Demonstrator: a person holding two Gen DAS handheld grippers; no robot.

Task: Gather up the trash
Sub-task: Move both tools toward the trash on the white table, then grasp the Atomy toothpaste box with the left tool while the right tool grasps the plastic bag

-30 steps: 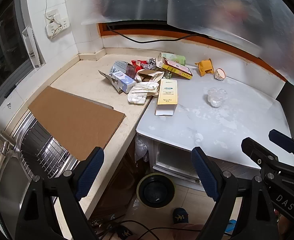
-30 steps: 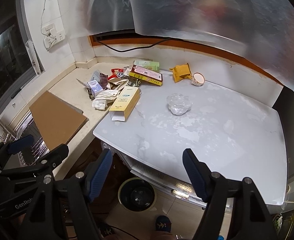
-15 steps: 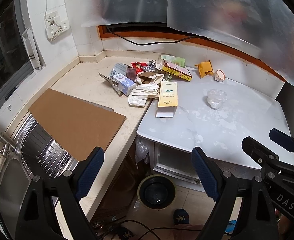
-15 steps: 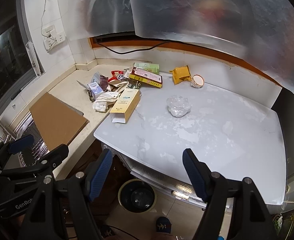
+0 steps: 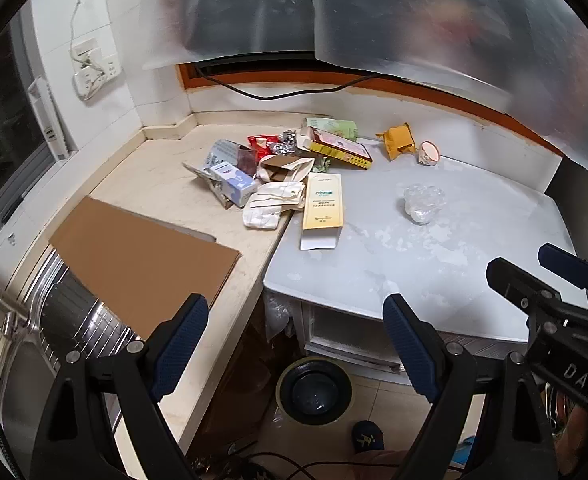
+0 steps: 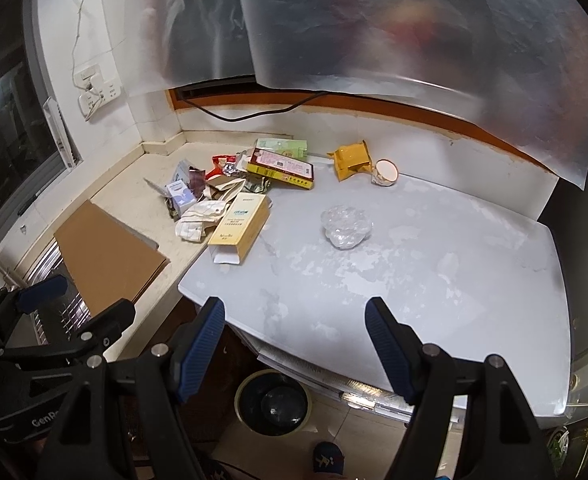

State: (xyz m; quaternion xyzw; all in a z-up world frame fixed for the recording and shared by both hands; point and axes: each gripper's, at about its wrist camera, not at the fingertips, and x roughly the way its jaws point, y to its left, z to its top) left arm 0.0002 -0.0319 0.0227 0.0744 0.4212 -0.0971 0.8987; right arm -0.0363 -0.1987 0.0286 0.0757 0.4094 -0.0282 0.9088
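Observation:
A pile of trash lies at the back of the counter: a long yellow carton (image 5: pixel 322 204) (image 6: pixel 239 220), crumpled white paper (image 5: pixel 271 204) (image 6: pixel 197 220), a small blue-and-white box (image 5: pixel 231 184) (image 6: pixel 179 196), a red-and-yellow flat box (image 5: pixel 340 148) (image 6: pixel 283 168), a folded yellow wrapper (image 5: pixel 398 142) (image 6: pixel 352 160), a tipped paper cup (image 5: pixel 429 153) (image 6: pixel 385 172) and a crumpled clear plastic wad (image 5: pixel 422 202) (image 6: pixel 346 226). A round bin (image 5: pixel 314 390) (image 6: pixel 271 400) stands on the floor below. My left gripper (image 5: pixel 296 336) and right gripper (image 6: pixel 294 336) both hang open and empty, well short of the pile.
A brown cardboard sheet (image 5: pixel 133 248) (image 6: pixel 105 252) lies over the steel sink's drain rack (image 5: pixel 69 312). The trash spans a beige counter (image 5: pixel 153 184) and a white tabletop (image 6: pixel 414 280). A person's shoe (image 5: pixel 368 434) shows on the tiled floor. Plastic sheeting hangs above.
Both views have drifted slightly back and up, so the trash pile sits a little lower in frame. Both grippers stay open and nothing on the counter has moved.

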